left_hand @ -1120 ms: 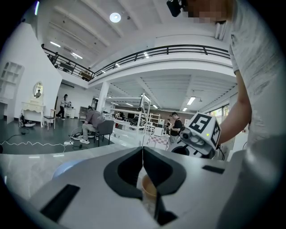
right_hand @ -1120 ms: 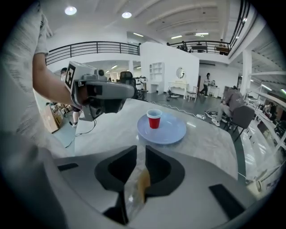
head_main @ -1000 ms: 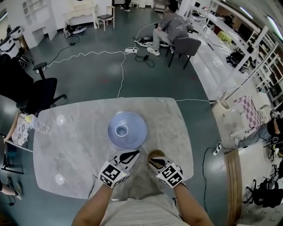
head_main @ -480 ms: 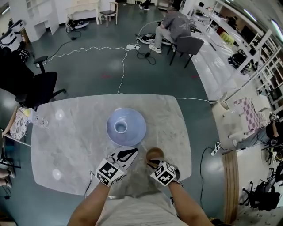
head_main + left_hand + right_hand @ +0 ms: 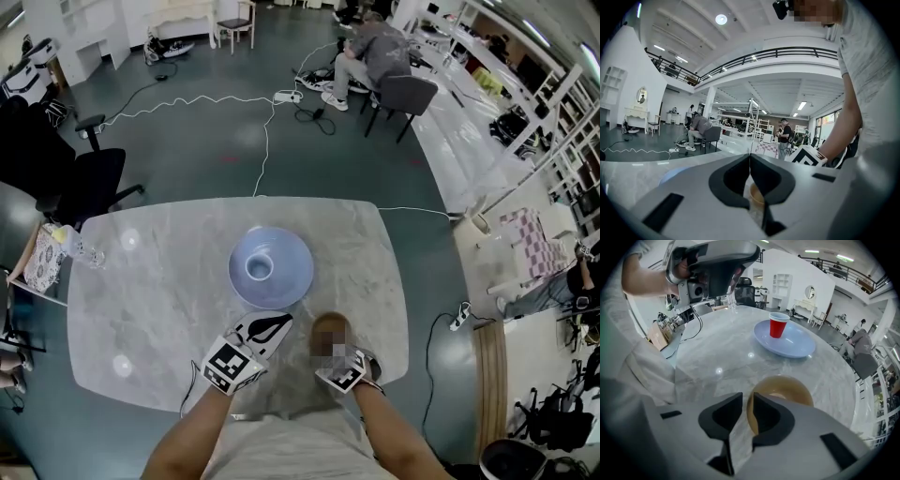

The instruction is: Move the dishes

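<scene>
A brown bowl sits near the front of the marble table. My right gripper points steeply down at its near rim. The jaws straddle the rim with only a narrow gap, shut on it. Farther back, a blue plate has a red cup standing in it. My left gripper hovers just left of the bowl, shut and holding nothing. Past its closed jaws I see the bowl.
A small clear bottle stands at the table's far left edge. A black office chair stands beyond the table's left corner. Cables run across the floor behind the table. A person sits far back. The table's front edge is against my body.
My right gripper has come down and tipped more steeply at the bowl's near rim. The left gripper, plate and cup have stayed where they were.
</scene>
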The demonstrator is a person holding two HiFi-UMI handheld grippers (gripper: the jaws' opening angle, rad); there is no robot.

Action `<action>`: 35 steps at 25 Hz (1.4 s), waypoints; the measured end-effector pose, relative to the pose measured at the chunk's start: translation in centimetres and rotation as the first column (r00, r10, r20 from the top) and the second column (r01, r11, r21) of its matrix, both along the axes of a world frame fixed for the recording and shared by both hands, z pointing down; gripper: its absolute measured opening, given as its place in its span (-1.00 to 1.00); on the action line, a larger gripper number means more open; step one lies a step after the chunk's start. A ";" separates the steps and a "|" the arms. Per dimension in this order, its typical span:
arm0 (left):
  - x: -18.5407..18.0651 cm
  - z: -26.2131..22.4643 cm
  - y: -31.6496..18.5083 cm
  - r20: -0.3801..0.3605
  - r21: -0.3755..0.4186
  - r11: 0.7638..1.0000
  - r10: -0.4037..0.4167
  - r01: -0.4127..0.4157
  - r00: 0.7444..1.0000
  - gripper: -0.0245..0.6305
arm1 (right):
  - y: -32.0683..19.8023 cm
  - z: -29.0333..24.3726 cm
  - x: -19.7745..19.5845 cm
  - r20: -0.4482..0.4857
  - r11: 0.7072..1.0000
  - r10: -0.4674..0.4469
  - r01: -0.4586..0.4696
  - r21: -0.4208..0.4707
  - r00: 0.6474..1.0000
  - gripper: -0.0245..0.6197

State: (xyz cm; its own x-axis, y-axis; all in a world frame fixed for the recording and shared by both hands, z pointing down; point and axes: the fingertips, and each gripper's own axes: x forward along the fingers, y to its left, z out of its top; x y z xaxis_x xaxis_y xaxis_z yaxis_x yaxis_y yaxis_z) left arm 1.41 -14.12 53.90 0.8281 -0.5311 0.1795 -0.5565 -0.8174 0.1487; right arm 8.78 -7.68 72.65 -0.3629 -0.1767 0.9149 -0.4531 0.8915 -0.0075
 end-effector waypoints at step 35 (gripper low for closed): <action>-2.0 -1.1 -1.4 -0.004 0.026 0.998 -0.049 0.049 0.999 -0.86 | -4.8 -2.0 0.2 -0.103 0.990 0.026 -0.011 0.141 0.994 -0.86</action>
State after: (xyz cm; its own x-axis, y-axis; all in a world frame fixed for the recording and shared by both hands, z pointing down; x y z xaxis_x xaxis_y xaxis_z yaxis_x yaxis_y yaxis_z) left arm -0.57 -15.56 52.84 0.8014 -0.5758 0.1618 -0.5957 -0.7927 0.1296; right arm 8.94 -12.45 70.65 -0.2628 -0.3116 0.9131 -0.4610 0.8720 0.1649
